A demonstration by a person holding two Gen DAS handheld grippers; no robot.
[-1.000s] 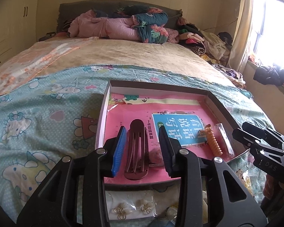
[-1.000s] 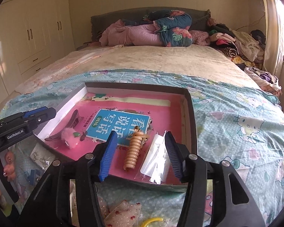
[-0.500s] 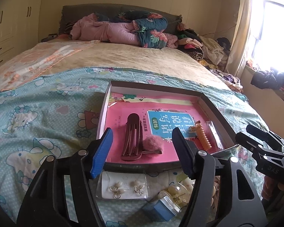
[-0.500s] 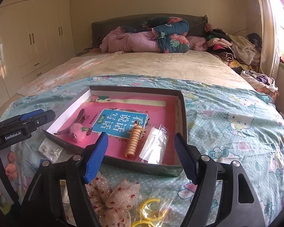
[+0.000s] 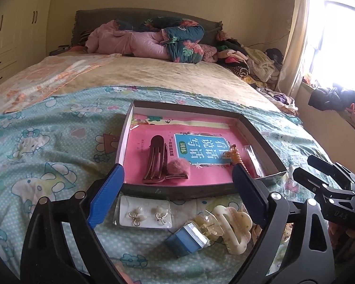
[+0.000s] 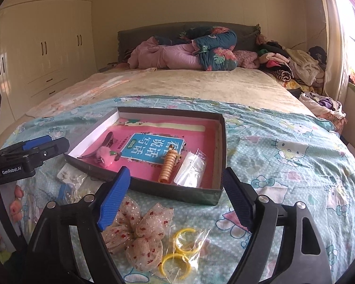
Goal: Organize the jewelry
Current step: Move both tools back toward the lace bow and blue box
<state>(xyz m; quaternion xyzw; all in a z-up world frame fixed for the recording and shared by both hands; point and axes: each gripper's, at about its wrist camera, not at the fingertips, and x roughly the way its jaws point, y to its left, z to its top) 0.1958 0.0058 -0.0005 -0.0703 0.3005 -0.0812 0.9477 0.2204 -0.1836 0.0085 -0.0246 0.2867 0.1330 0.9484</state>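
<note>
A shallow dark box [image 5: 177, 191] [image 6: 221, 146] lined with a pink book lies on the bed. Inside are a maroon hair clip [image 5: 155, 159], a pink pompom clip [image 5: 177, 168] [image 6: 105, 153], an orange spiral hair tie [image 6: 168, 166] [image 5: 239, 159] and a clear bag [image 6: 191, 169]. In front of the box lie a card of earrings [image 5: 144, 214], a blue box [image 5: 187, 239] and a cream claw clip [image 5: 234, 227]. A dotted bow [image 6: 139, 232] and yellow rings in a bag [image 6: 179, 248] lie nearer. My left gripper [image 5: 177, 196] is open and empty. My right gripper [image 6: 172, 198] is open and empty.
The bed has a Hello Kitty sheet [image 6: 284, 153]. Pink and floral quilts [image 6: 184, 52] and piled clothes [image 6: 295, 66] lie at the headboard. A wardrobe [image 6: 35, 47] stands left, a window [image 5: 343, 35] right.
Both grippers have pulled back from the box and opened wider. The hair clip and the clear bag stay in the box. More loose items in front of the box have come into view.
</note>
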